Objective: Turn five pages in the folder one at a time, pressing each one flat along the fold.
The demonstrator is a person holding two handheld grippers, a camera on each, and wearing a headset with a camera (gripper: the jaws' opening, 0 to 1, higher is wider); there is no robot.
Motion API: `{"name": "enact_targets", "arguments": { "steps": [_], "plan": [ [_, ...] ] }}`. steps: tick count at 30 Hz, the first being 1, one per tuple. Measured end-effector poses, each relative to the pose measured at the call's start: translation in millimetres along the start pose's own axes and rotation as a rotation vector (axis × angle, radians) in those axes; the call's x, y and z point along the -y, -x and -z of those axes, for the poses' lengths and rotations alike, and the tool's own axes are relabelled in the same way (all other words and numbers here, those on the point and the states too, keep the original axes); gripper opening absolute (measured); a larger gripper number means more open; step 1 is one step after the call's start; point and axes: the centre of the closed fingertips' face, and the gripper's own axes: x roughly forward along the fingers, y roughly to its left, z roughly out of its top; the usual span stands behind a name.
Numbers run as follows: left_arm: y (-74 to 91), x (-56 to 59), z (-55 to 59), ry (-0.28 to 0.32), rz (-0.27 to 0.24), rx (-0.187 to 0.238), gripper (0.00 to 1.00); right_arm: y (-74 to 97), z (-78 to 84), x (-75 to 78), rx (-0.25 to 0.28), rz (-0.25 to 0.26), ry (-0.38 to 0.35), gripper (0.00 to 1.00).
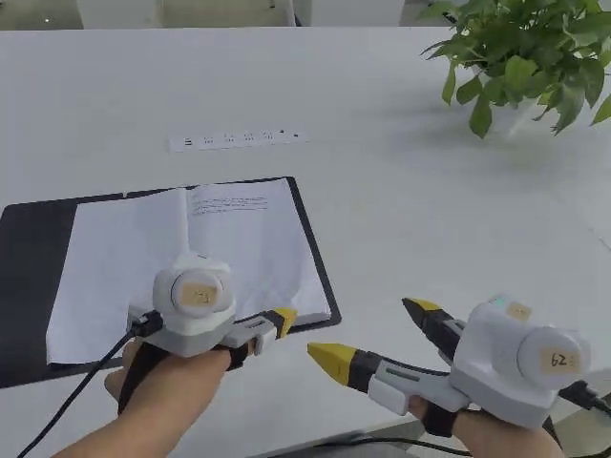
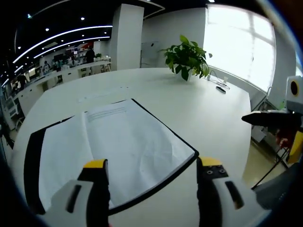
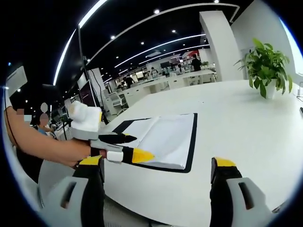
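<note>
The open folder point(image 1: 229, 243) lies flat on the white table, white pages up inside a black cover point(image 1: 29, 258). Printed lines show at the top of its right page point(image 2: 128, 142). My left gripper point(image 1: 277, 324) hovers over the folder's near right corner, jaws open and holding nothing. In its own view the jaws point(image 2: 152, 163) frame the right page. My right gripper point(image 1: 374, 334) is open off the folder's right side, near the table's front edge, and points left. Its view shows the folder point(image 3: 165, 135) ahead and the left gripper point(image 3: 132, 147) at the folder's near corner.
A potted green plant point(image 1: 525, 57) stands at the table's far right. A flush socket strip point(image 1: 239, 138) sits in the tabletop beyond the folder. The table's front edge point(image 1: 315, 439) runs just below both grippers. An office with desks and people lies beyond.
</note>
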Motion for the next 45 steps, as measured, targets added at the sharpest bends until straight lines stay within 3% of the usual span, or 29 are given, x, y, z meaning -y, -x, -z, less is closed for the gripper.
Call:
{"name": "enact_targets", "arguments": {
  "steps": [6,16,21,25,45],
  "plan": [
    [-24.9,2.7,4.2,-0.013,-0.032,-0.008,0.73,0.5,2.2,4.3,0.001,0.002,-0.017,0.93],
    [-48.5,0.8,13.9,-0.011,-0.085,-0.036,0.69,1.3,8.4,8.5,-0.007,-0.001,-0.042,0.93],
    [-52.9,-1.5,24.2,-0.032,-0.114,-0.071,0.67,1.8,10.5,11.9,-0.009,0.003,-0.054,0.92],
    [-53.6,-0.5,24.6,-0.050,-0.119,-0.068,0.65,1.0,13.3,13.5,-0.017,0.001,-0.061,0.92],
    [-54.3,4.7,25.5,-0.023,-0.107,-0.053,0.51,-3.3,18.7,15.1,-0.030,-0.011,-0.074,0.92]
  ]
}}
